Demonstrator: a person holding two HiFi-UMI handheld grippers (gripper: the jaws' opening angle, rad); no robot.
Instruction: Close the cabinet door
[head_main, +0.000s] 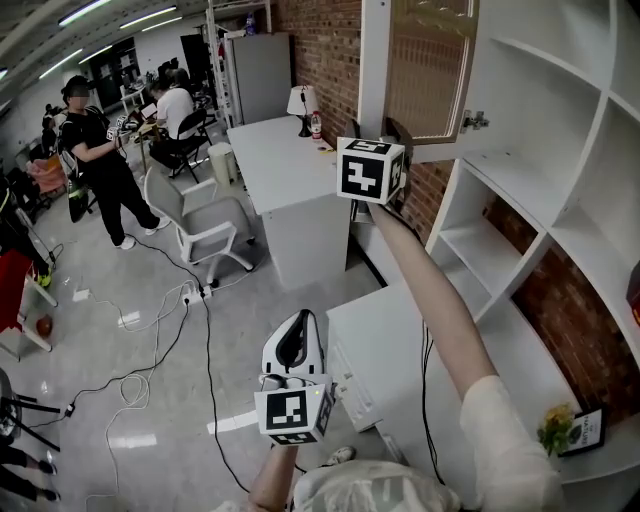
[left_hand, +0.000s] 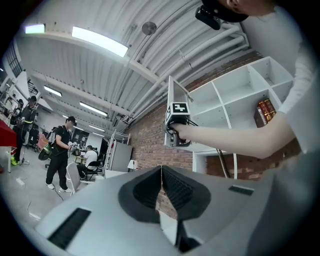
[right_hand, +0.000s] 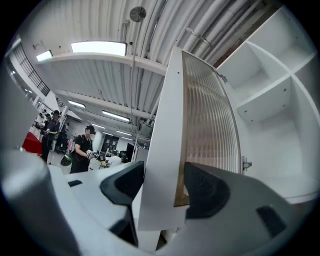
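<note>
The cabinet door (head_main: 432, 65), a white frame around a ribbed tan panel, stands swung out from the white shelf unit (head_main: 560, 120). My right gripper (head_main: 392, 135) is raised on an outstretched arm to the door's lower free corner. In the right gripper view the door's white edge (right_hand: 160, 150) passes between the jaws of the right gripper (right_hand: 162, 182), which stand wide apart on either side of it. My left gripper (head_main: 298, 330) hangs low near my body, shut and empty; its pads meet at the tip (left_hand: 161, 172). The left gripper view shows the door (left_hand: 171, 97) and the right gripper (left_hand: 176, 131).
A brick wall (head_main: 320, 45) lies behind the shelves. White desks (head_main: 275, 150) and a low white cabinet (head_main: 390, 340) stand below. An office chair (head_main: 195, 220) and cables (head_main: 150, 330) lie on the floor at left, with people (head_main: 95, 150) beyond. Flowers (head_main: 555, 425) sit on a low shelf.
</note>
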